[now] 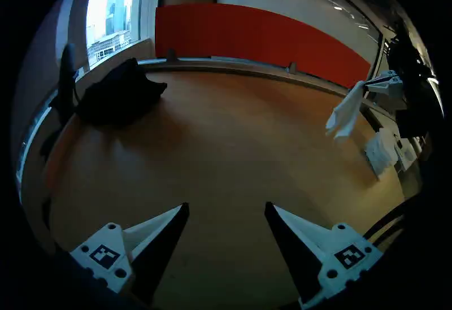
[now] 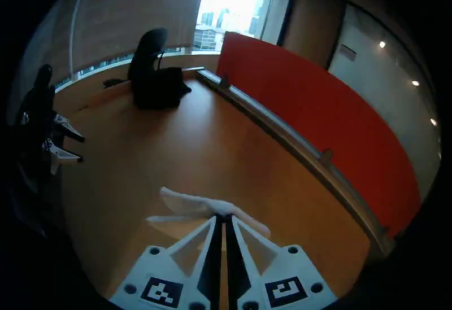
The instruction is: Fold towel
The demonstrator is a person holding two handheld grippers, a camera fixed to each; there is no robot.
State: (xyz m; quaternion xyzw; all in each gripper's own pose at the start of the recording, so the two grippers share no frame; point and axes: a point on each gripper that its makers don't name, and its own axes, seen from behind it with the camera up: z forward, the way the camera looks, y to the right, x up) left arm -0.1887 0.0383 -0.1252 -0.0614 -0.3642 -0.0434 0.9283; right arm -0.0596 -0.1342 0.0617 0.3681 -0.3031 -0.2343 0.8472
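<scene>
Spread wide at 6 o'clock of the left gripper view: left gripper [image 1: 226,205], grasping nothing, over the wooden table [image 1: 226,140]. Up at 2 o'clock, hanging from the right gripper [image 1: 386,82]: white towel [image 1: 343,115], long axis near upright, top pinched, loose end pointing down toward 7 o'clock. Clenched on that towel in the right gripper view, cloth bunched just past the fingertips, trailing toward 9 o'clock. Black bag [image 1: 118,95] at 10 o'clock; red partition [image 1: 254,33] along 12.
</scene>
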